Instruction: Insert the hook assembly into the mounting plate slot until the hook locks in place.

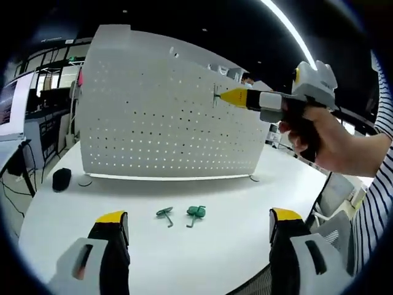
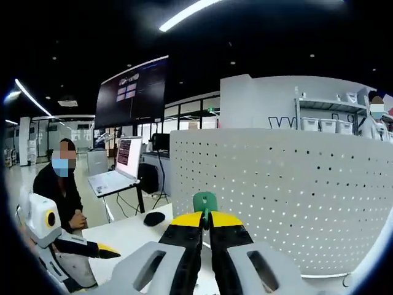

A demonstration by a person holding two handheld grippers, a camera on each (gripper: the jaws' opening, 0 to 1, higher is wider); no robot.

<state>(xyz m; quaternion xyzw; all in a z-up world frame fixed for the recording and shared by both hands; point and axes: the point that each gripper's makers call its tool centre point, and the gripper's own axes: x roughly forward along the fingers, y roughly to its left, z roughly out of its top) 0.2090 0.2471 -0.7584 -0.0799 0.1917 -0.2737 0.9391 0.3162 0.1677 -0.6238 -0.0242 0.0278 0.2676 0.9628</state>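
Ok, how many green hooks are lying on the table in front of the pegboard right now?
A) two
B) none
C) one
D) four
A: in the left gripper view two green hooks lie side by side on the white table before the pegboard, while the right hand-held gripper is shut on a third green hook.

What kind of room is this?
Probably an open-plan lab or office workshop: a white pegboard on a white table, a large wall screen, and a laptop on a stand.
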